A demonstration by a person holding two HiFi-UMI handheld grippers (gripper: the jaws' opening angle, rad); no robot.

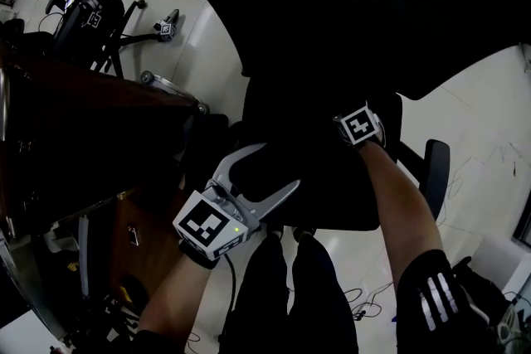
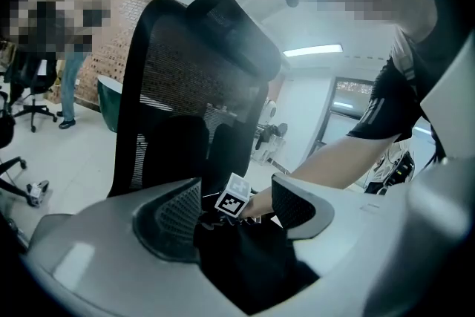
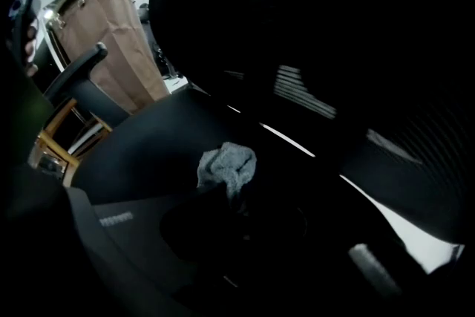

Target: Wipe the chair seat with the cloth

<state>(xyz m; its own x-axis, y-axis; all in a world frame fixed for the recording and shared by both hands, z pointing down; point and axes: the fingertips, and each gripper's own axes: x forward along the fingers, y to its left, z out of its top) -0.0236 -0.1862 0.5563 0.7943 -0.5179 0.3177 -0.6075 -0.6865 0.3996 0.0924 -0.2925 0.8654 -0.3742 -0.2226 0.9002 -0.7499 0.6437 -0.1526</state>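
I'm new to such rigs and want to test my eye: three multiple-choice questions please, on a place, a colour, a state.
1. Where is the cloth? A in a bucket; B on the chair seat; C on a shelf.
2. Its colour? A red; B grey; C yellow.
3. How do the left gripper's jaws stand? A apart; B pressed together; C folded away.
Answers: 1 B, it lies bunched on the black seat; 2 B, pale grey against black; 3 A, a wide gap shows between them.
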